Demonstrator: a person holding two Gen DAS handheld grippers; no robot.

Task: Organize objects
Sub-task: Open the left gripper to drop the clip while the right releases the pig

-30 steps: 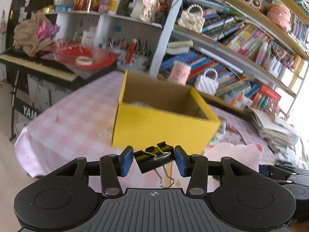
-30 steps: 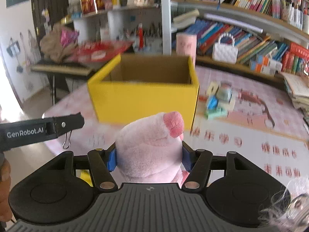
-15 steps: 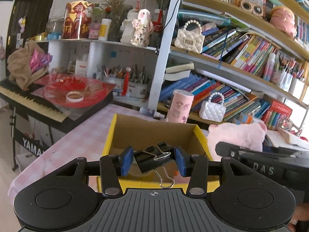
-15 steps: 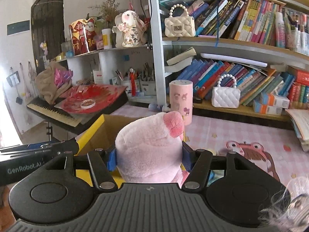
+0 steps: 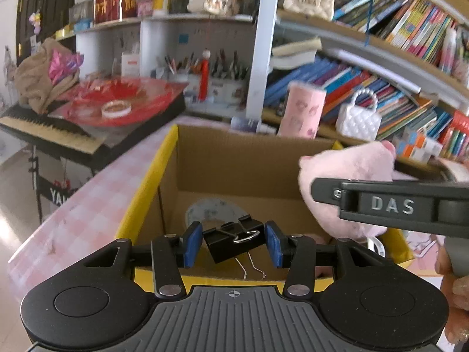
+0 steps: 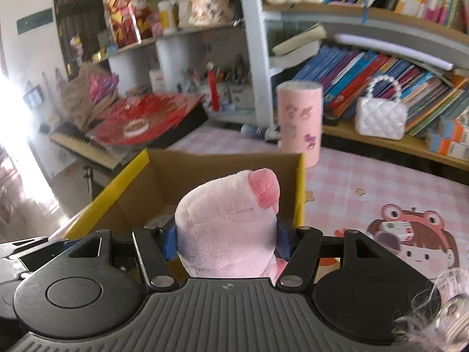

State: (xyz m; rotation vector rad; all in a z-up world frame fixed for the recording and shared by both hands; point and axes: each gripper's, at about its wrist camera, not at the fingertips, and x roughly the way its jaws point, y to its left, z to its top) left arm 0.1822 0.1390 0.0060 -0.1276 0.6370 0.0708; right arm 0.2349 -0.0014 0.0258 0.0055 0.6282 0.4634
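Over the open yellow cardboard box [image 5: 152,176], the left gripper [image 5: 233,245] pinches a black binder clip [image 5: 231,242], though its pads may have slackened slightly. The right gripper [image 6: 227,242] squeezes a pink plush pig [image 6: 231,226] above the box's right side on the pink checked tabletop [image 6: 366,182].

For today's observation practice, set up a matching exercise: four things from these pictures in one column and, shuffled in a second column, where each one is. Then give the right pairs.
Things
1. black binder clip
2. pink plush toy
3. white quilted handbag
4. round tin

Places
A. on the lower bookshelf, in front of the books
B. on the floor of the yellow box
C. between the pads of the left hand-held gripper
D. between the pads of the right hand-held gripper

Pairs: 1-C, 2-D, 3-A, 4-B
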